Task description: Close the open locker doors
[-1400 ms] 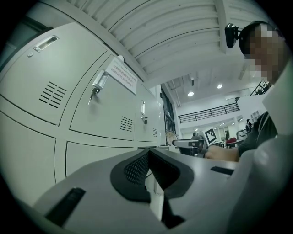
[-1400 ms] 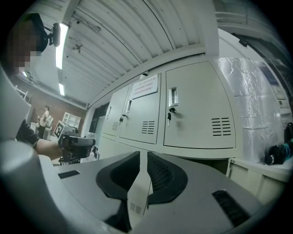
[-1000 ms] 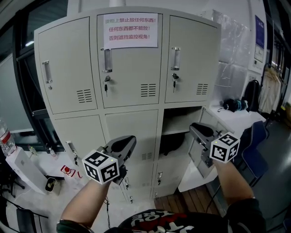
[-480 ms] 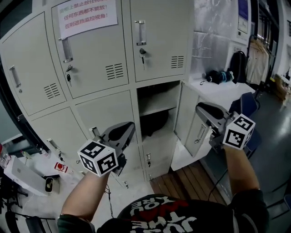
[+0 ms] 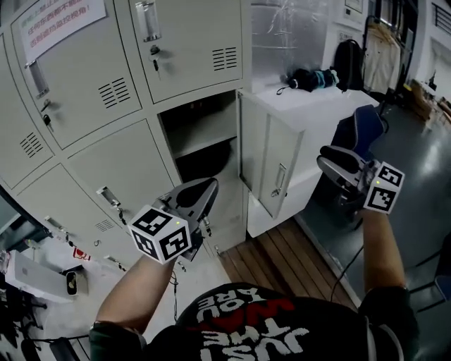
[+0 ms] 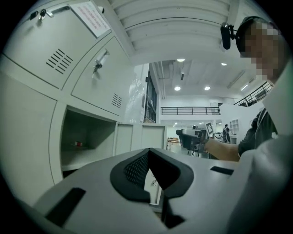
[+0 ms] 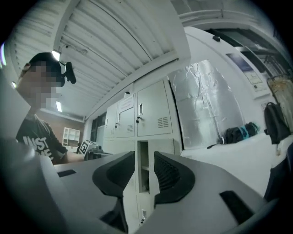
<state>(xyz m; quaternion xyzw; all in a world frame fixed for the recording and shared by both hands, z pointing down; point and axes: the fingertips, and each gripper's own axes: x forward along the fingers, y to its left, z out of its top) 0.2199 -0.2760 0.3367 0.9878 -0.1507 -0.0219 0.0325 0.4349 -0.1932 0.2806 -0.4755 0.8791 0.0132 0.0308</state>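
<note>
Upper left of the head view: the paper notice (image 5: 60, 21) on the locker bank (image 5: 127, 155) runs off the top edge, its print too small to read, and the bank itself is cut by the top and left edges. The lower half of the open compartment (image 5: 201, 137) lies in shadow, where a dark mass cannot be identified. In the left gripper view, a small red-and-white item (image 6: 78, 144) on the compartment's shelf is too small to name, as is a distant figure (image 6: 225, 132) right of centre. A dark bundle (image 5: 310, 76) on the white desk (image 5: 331, 106), upper right, is indistinct. What the white case (image 5: 32, 271) at lower left is cannot be told.
</note>
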